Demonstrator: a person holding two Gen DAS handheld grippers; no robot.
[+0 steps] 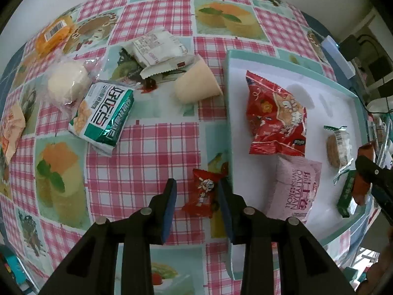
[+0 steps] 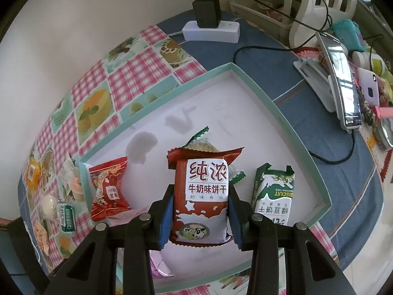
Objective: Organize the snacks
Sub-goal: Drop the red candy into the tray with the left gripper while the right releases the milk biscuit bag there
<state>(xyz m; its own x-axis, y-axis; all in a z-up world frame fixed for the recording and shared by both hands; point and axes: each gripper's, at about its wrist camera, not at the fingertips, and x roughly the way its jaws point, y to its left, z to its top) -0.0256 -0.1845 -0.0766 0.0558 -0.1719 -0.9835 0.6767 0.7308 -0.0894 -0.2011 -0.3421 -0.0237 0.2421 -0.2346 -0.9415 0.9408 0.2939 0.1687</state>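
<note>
Red foil marks the small candy packet [image 1: 203, 191] lying on the checked tablecloth [image 1: 147, 152] between the left gripper's [image 1: 197, 194] parted jaws, untouched, just outside the tray's [image 1: 229, 113] rim. The right gripper [image 2: 200, 207] pinches a brown-red milk biscuit pack [image 2: 201, 196] above the tray [image 2: 282, 118], a green biscuit pack [image 2: 273, 194] beside its right finger.

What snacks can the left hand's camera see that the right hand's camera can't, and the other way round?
Only the left wrist view shows the small red candy packet on the tablecloth between the left gripper's open jaws, and the cone-shaped cream packet.

Only the right wrist view shows the front of the milk biscuit packet clamped in the right gripper, plus the power strip and phone.

Both show the tray, the big red bag and the green-and-white cracker pack.
</note>
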